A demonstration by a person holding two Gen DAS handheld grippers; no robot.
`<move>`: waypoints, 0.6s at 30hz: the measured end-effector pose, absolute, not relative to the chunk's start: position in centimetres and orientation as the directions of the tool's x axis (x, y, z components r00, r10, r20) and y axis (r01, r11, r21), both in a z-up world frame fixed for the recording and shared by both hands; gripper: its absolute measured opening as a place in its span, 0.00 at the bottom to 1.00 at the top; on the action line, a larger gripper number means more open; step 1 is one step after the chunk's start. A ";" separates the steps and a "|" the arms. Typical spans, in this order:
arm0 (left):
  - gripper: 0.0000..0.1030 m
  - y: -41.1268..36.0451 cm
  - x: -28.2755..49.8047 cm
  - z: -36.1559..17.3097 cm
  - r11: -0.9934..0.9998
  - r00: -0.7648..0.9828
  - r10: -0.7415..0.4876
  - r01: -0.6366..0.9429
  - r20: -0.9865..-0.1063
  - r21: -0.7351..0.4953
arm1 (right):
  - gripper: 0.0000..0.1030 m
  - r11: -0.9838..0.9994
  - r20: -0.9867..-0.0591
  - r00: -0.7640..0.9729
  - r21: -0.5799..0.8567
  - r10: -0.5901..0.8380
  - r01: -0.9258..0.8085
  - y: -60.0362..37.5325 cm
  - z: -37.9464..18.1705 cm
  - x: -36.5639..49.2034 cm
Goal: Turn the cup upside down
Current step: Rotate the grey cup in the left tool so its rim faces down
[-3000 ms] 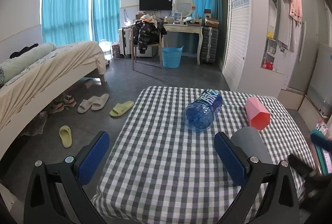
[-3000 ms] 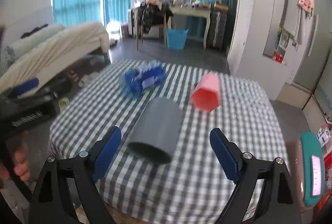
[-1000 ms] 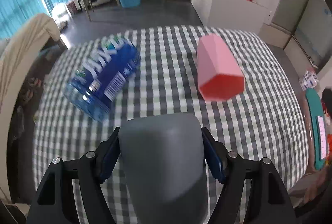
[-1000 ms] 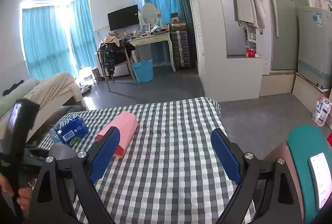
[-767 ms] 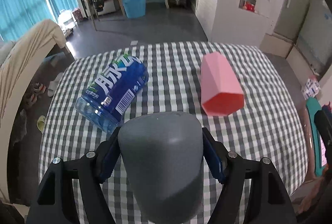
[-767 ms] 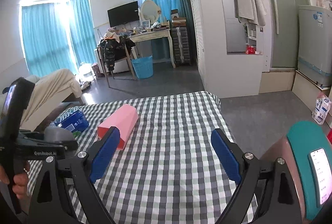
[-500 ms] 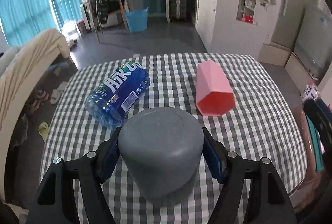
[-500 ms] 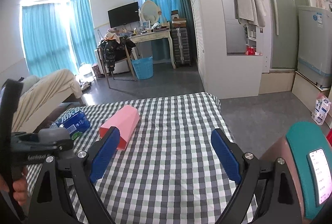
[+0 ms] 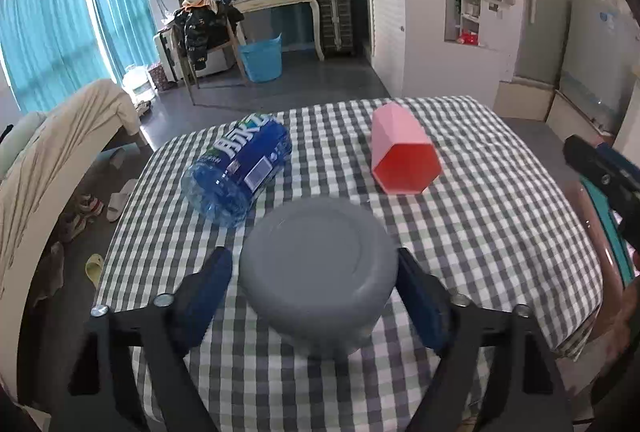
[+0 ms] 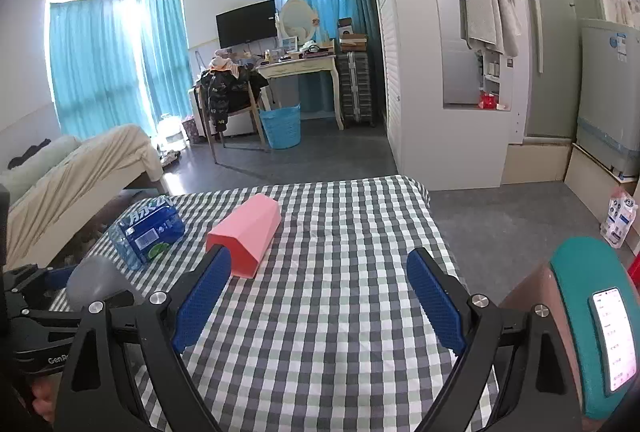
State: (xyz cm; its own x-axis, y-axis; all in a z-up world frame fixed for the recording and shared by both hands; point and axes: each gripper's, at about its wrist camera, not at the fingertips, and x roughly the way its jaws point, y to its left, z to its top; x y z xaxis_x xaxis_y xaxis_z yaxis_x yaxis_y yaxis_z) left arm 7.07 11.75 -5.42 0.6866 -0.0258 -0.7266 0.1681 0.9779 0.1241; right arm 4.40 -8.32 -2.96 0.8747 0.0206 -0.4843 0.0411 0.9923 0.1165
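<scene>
The grey cup [image 9: 320, 272] stands upside down on the checked tablecloth [image 9: 500, 232], its flat base facing up. My left gripper [image 9: 314, 286] has its blue pads on either side of the cup; the left pad [image 9: 208, 292] stands slightly off the cup wall. The cup also shows at the left of the right wrist view [image 10: 94, 282], between the left gripper's fingers. My right gripper [image 10: 320, 296] is open and empty above the near right part of the table.
A blue water bottle [image 9: 240, 171] lies on its side behind the cup to the left. A pink hexagonal cup [image 9: 400, 155] lies on its side behind it to the right. A phone in a teal holder [image 10: 600, 332] is at the right edge.
My left gripper has turned the grey cup from lying on its side to standing base up on the cloth, and its jaws have parted slightly. The right gripper has stayed still.
</scene>
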 end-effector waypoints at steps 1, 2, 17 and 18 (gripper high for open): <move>0.82 11.9 7.0 -5.8 0.978 0.678 -0.036 0.175 -0.734 0.113 | 0.87 0.993 -0.485 0.874 0.113 0.018 0.043 -8.3 -2.9 4.3; 0.82 11.9 7.1 -6.2 0.978 0.667 -0.055 0.187 -0.743 0.095 | 0.87 0.993 -0.486 0.874 0.113 0.017 0.043 -8.3 -2.9 4.2; 0.71 11.7 10.1 -8.2 0.982 0.701 -0.121 0.190 -0.703 0.021 | 0.87 0.997 -0.517 0.856 0.079 0.027 0.016 -6.4 -3.3 4.3; 0.71 11.6 10.4 -8.1 0.981 0.710 -0.121 0.190 -0.694 0.023 | 0.87 0.997 -0.519 0.854 0.074 0.024 0.017 -6.3 -3.4 4.4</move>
State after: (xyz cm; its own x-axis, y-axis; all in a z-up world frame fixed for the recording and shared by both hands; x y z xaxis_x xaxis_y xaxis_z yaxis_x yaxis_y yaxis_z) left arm 10.41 11.55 -8.09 0.7096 -0.1210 -0.6942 0.1904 0.9814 0.0235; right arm 4.42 -6.28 -3.40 0.8542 0.0242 -0.5194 0.0168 0.9971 0.0741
